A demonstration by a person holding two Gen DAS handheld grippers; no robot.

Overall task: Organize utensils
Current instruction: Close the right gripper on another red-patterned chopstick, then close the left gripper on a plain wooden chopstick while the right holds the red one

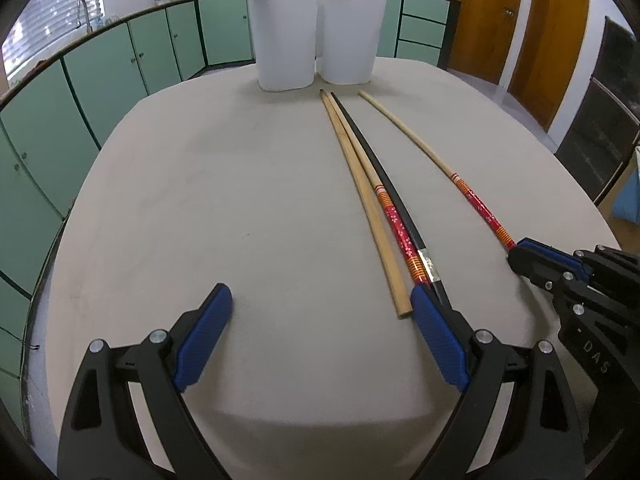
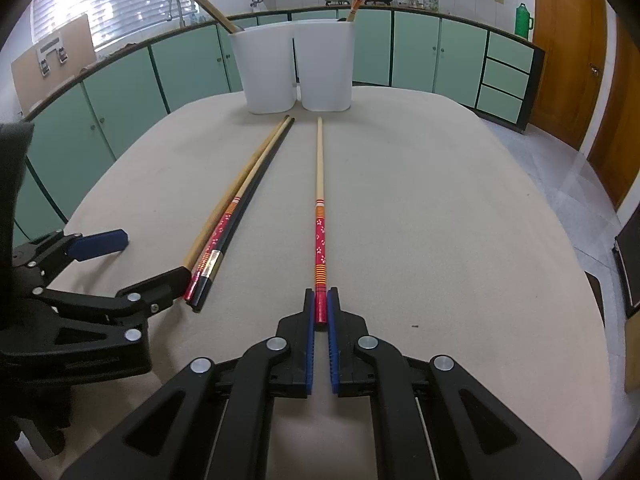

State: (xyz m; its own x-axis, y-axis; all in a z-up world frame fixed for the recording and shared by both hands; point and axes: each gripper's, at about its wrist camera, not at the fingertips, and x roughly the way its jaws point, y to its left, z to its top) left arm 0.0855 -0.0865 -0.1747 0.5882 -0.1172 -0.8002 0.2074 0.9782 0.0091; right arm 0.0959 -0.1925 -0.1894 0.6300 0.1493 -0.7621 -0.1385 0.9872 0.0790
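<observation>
Between the blue pads of my right gripper (image 2: 321,312), low in the middle of the right wrist frame, sits the red painted butt of a lone chopstick (image 2: 319,208); the jaws are pinched narrow on it, and its shaft runs straight up the frame to a pale tip just short of the two white holders (image 2: 298,68) at the top centre. I judge this stick light, stiff and smooth, so a grip at the very end gives it leverage to swing or pivot between the pads; taking it slightly further in along the patterned red section would likely steady it. It should not break easily, but lacquer can slip.

Left of it lies a bundle of three chopsticks (image 2: 224,220), one plain wood, one red-patterned, one black, touching along their length on the beige table (image 2: 440,220). My left gripper (image 2: 132,264) shows at the left edge.

From the left wrist view, that left gripper (image 1: 322,308) stands wide with nothing between its pads, one pad right at the bundle's (image 1: 360,184) butt ends. Only the right wrist view shows the pinch itself; in the left one the right gripper (image 1: 520,254) hides the contact.
</observation>
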